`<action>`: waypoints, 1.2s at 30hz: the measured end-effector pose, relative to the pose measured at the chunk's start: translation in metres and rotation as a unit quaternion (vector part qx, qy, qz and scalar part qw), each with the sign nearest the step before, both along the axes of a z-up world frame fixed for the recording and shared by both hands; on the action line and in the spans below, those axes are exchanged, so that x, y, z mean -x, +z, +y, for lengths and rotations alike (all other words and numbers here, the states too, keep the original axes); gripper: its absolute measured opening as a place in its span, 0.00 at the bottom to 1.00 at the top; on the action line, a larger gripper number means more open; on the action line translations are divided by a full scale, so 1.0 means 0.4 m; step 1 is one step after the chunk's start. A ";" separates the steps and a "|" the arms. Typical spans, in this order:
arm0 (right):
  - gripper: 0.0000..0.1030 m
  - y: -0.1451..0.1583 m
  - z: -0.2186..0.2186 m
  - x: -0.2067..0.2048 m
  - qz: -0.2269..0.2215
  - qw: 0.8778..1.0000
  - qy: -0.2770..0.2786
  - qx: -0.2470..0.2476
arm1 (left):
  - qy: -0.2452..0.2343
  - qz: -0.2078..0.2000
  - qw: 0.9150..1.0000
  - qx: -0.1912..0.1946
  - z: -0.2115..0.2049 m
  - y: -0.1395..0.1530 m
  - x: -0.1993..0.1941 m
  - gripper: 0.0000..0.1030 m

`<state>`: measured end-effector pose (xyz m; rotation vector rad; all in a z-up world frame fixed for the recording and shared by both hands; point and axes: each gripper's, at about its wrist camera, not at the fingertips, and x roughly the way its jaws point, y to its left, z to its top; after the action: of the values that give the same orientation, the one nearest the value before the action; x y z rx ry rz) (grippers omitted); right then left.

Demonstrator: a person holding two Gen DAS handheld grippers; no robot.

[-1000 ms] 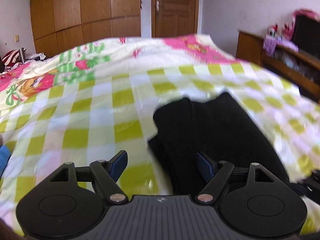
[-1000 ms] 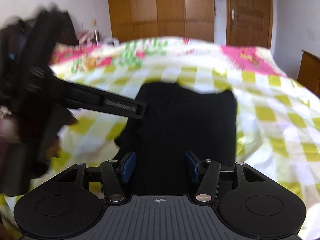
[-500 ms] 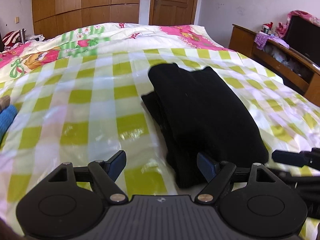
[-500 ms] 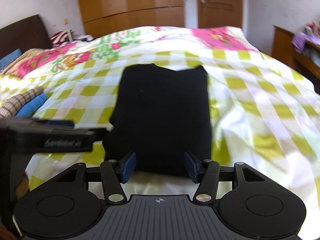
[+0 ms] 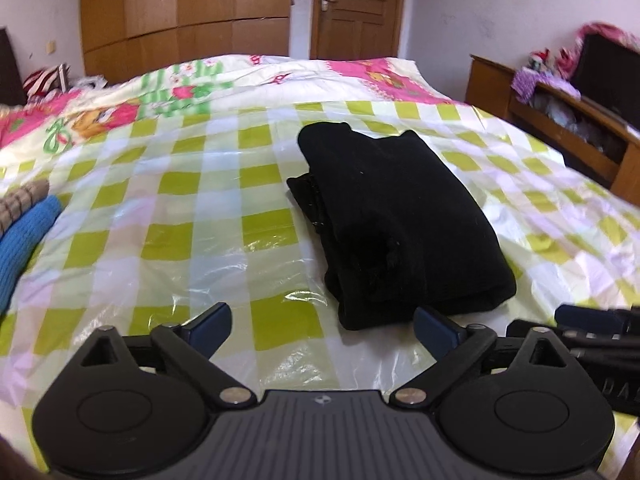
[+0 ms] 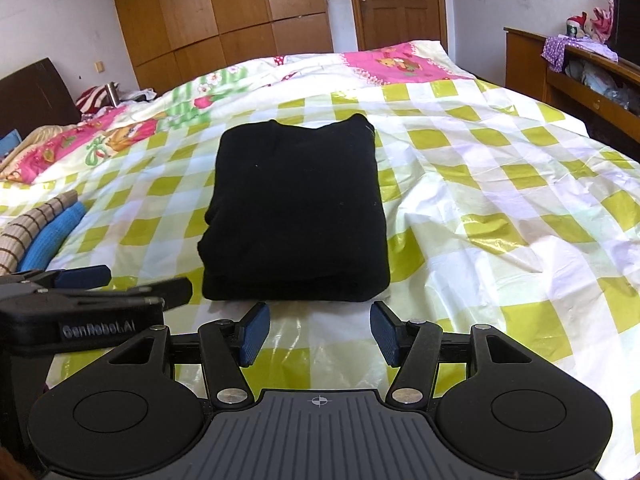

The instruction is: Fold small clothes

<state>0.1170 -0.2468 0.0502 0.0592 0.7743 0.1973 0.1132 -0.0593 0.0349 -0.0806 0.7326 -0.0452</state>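
A black garment [image 5: 400, 216] [image 6: 296, 208] lies folded into a thick rectangle on the green-checked plastic sheet [image 5: 160, 240] [image 6: 500, 208] that covers the bed. My left gripper [image 5: 322, 320] hovers just short of the garment's near left corner; its jaws are opening wide and hold nothing. My right gripper [image 6: 320, 332] stands open just before the garment's near edge, also holding nothing. The left gripper [image 6: 80, 280] also shows at the left of the right wrist view. The right gripper [image 5: 592, 320] shows at the right edge of the left wrist view.
A blue knit piece [image 5: 24, 232] [image 6: 52, 236] and a striped beige piece [image 6: 32, 220] lie folded at the bed's left. A cartoon-print quilt [image 6: 120, 136] covers the far part. A wooden cabinet [image 5: 560, 120] stands to the right, wardrobes and a door behind.
Both grippers have drawn back toward the near edge of the bed, so the whole folded garment now lies in front of them. The left jaws have spread wider.
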 end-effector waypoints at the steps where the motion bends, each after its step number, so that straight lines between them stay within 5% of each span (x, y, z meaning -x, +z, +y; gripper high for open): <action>1: 0.54 0.001 0.001 0.002 0.000 1.000 -0.001 0.001 | 0.004 0.001 1.000 0.003 0.001 0.000 0.003 1.00; 13: 0.54 -0.021 -0.009 0.027 0.020 1.000 -0.014 0.007 | 0.009 0.061 0.996 -0.069 -0.071 -0.053 0.013 1.00; 21: 0.54 -0.035 -0.026 0.026 0.034 0.999 -0.029 0.016 | 0.021 0.066 0.993 -0.100 -0.123 -0.037 0.016 1.00; 36: 0.54 -0.035 -0.038 0.026 0.040 0.998 -0.035 0.023 | 0.030 0.088 0.994 -0.057 -0.107 -0.041 0.009 1.00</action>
<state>0.1067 -0.2621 0.0363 0.0521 0.8547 0.1106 0.1094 -0.1023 0.0186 0.0034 0.9063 0.0621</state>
